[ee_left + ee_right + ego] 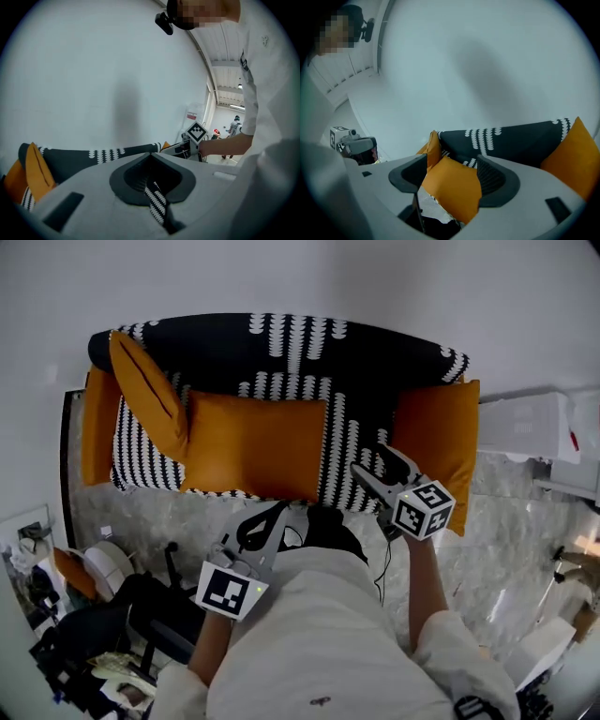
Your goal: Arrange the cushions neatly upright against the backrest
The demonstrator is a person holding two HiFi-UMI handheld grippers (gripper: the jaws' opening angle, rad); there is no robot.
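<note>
Nearest in the head view, the person's white-sleeved torso (pixel 328 643) fills the 6 o'clock part and hides the floor below it. A black chair (pixel 155 615) and white rolls (pixel 108 563) crowd the 8 o'clock corner, and a white box (pixel 530 423) stands at 3 o'clock. Above the torso the left gripper (pixel 277 514) hangs over the marble floor (pixel 141 512) just short of the sofa's front edge. In its own view the left gripper (pixel 151 154) has its pads brought together with nothing pinched, only a strip of sofa pattern showing behind them. At 3 o'clock of it, the right gripper (pixel 375 465) hovers over the seat. Its own view shows the right gripper (pixel 452 161) with jaws well apart and empty, an orange cushion framed beyond them but untouched. The black-and-white patterned sofa (pixel 309 343) spans the 12 o'clock half against a plain white wall (pixel 281 277). On its seat the large orange cushion (pixel 253 446) lies flat at centre. A second cushion (pixel 145 390) leans tilted at 10 o'clock beside an orange piece at the left end (pixel 98 423). A third cushion (pixel 441 446) stands at the right end, at 3 o'clock.
</note>
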